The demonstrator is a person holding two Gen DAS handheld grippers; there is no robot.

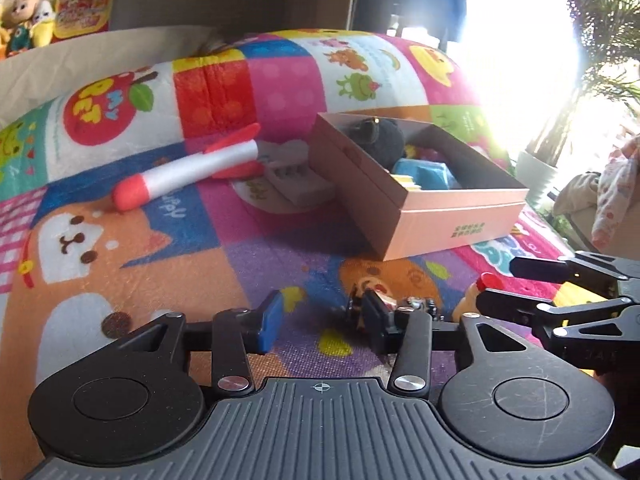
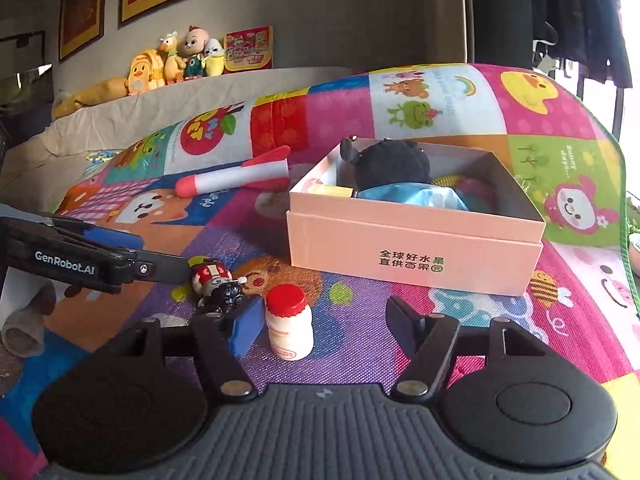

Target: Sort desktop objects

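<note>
Left-wrist view: the left gripper [image 1: 324, 320] is held low over the play mat [image 1: 200, 264] with its jaws apart and empty, probably to close on the small figure toy [image 1: 380, 304], which lies against the right finger at about 1 o'clock. A foam rocket [image 1: 188, 176] is left at 11 o'clock on the mat. In the right-wrist view, the right gripper [image 2: 324, 324] is also spread and holds nothing; the small bottle [image 2: 290, 328] stands upright between its fingers, just beside the blue left pad. The pink box [image 2: 416, 252], already partly filled, waits at 1 o'clock, well apart.
</note>
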